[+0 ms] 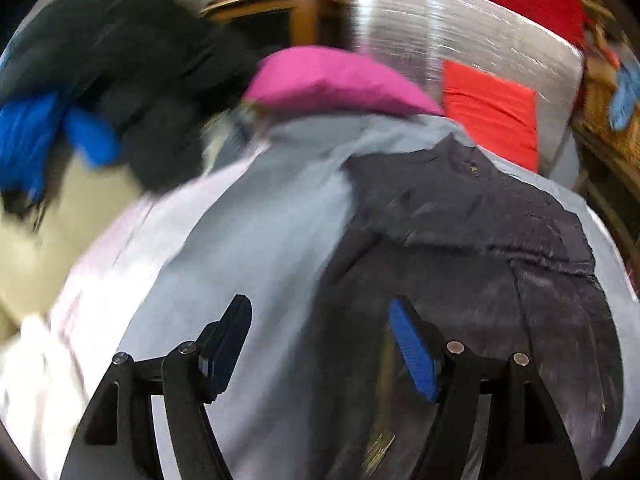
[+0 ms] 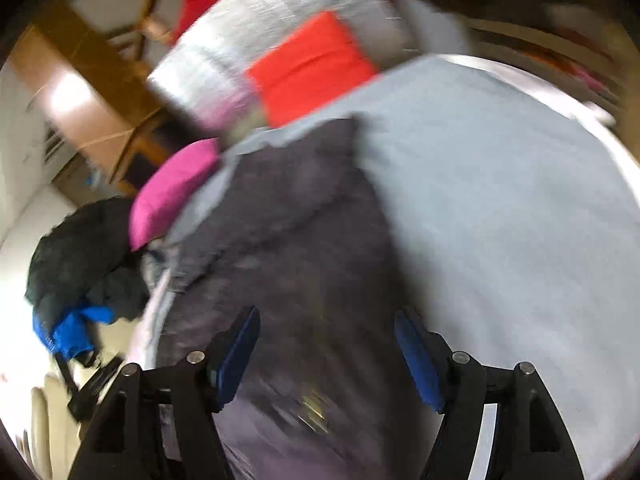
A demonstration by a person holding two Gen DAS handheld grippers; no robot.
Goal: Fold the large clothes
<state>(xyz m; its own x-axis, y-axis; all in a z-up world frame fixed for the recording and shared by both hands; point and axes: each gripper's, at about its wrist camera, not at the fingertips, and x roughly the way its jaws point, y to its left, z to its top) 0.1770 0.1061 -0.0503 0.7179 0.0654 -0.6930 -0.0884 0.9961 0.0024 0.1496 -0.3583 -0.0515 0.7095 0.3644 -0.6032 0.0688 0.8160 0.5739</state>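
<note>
Here the dark padded jacket (image 1: pixel 460 240) lies spread on a pale grey sheet (image 1: pixel 260 220), its collar towards a pink cushion (image 1: pixel 332 80) and a red cushion (image 1: pixel 492 116) beyond. The left gripper (image 1: pixel 320 320) hangs above the jacket's edge with its jaws spread and nothing between them. The right gripper (image 2: pixel 328 336) likewise stands wide apart and empty over the jacket (both views are motion-blurred). A black and blue heap of clothes (image 2: pixel 80 272) sits off to the left.

Dark jacket (image 1: pixel 460 240): lower part cut off by frame edge.
Black pile (image 1: pixel 120 80): motion-blurred, garment types unreadable.
Label (image 2: pixel 314 408): smeared.
</note>
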